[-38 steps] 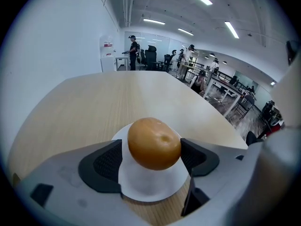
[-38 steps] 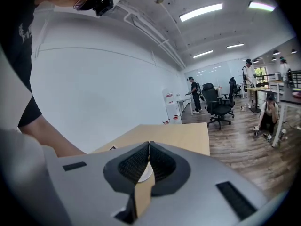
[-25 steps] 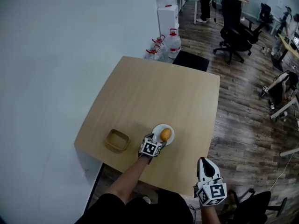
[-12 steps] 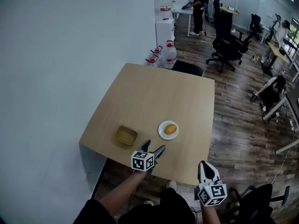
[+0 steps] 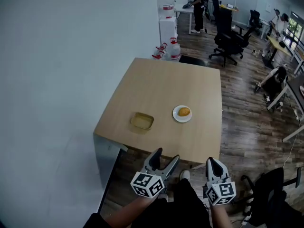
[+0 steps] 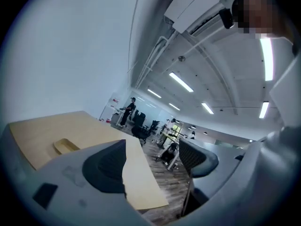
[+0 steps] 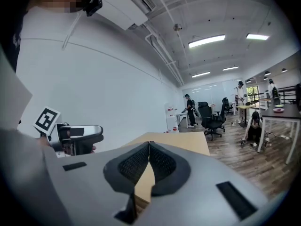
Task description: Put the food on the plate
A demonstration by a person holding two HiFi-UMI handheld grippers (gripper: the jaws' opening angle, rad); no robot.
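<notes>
An orange-brown piece of food lies on a small white plate on the wooden table, toward its near right. A tan shallow dish stands left of the plate and shows as a tan dish in the left gripper view. My left gripper is open and empty, held off the table's near edge. My right gripper is shut with nothing in it, beside the left one. The plate is hidden in both gripper views.
A white wall runs along the table's left. Water jugs stand on the floor behind the table. Office chairs, desks and people are farther back on the wood floor. A black chair is at my right.
My left gripper has let go near the plate and drawn back off the table's near edge, open. The view has pulled away from the table. The food stays on the plate.
</notes>
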